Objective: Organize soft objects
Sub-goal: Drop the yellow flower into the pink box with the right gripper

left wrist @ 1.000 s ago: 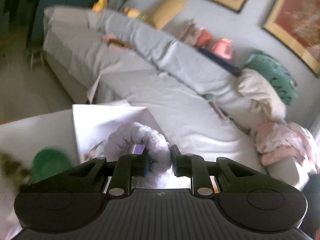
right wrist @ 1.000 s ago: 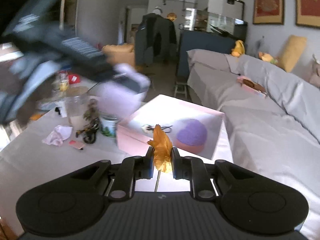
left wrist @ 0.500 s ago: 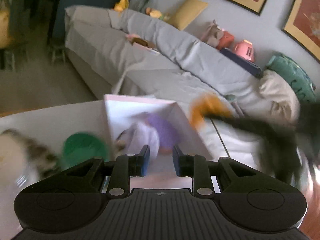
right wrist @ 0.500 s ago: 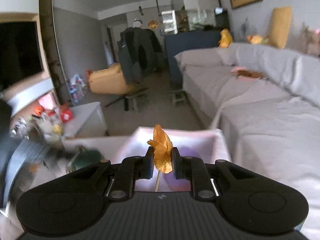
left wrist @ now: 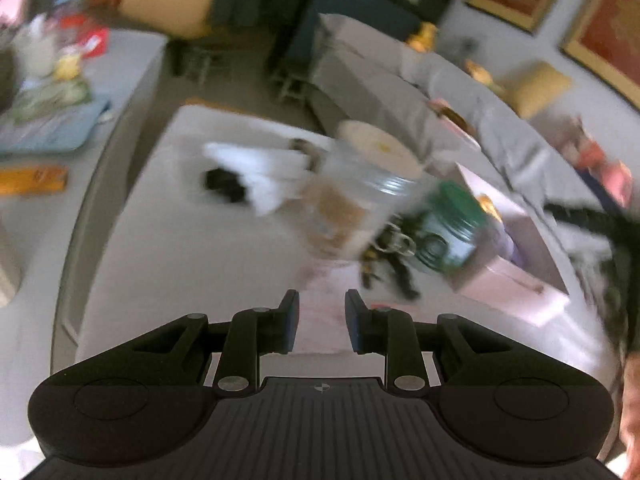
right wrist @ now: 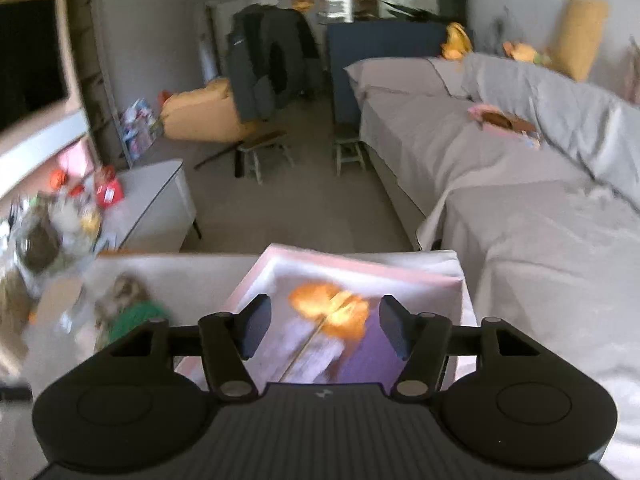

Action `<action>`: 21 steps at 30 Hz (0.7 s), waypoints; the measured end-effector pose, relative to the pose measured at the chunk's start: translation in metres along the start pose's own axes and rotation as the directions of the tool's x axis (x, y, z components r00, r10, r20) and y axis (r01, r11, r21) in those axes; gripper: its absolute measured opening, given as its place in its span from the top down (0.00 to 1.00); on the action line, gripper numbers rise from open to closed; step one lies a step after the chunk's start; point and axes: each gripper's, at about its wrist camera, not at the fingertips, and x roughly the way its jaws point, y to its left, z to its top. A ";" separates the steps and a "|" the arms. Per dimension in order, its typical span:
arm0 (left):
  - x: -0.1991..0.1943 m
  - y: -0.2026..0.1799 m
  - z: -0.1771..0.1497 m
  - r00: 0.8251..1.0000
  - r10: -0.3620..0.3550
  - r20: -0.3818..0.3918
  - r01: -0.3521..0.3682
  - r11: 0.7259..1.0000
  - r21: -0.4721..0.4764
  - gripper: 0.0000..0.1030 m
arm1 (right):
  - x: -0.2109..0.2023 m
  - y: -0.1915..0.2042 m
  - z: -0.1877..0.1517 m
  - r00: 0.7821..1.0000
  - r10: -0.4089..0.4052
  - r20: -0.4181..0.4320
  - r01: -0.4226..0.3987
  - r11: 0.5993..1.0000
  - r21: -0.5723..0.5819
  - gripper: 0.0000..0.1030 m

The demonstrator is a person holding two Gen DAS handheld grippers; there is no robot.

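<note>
No writing could be read, the labels being blurred; the right gripper (right wrist: 323,326) was seen with jaws opening, the orange flower (right wrist: 330,307) loose above the pink box (right wrist: 360,268); only the left view showed the left gripper (left wrist: 322,320), parted and empty, and a clear jar (left wrist: 360,196).

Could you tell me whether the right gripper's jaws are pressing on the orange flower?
No, the orange flower lies in the pink box, clear of the opening jaws.
</note>
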 end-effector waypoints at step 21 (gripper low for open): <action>0.038 -0.085 -0.009 0.995 -0.083 -0.058 0.100 0.901 0.422 0.69 | -0.013 0.143 -0.121 0.966 0.207 -0.155 -0.251 0.897 -0.364 0.29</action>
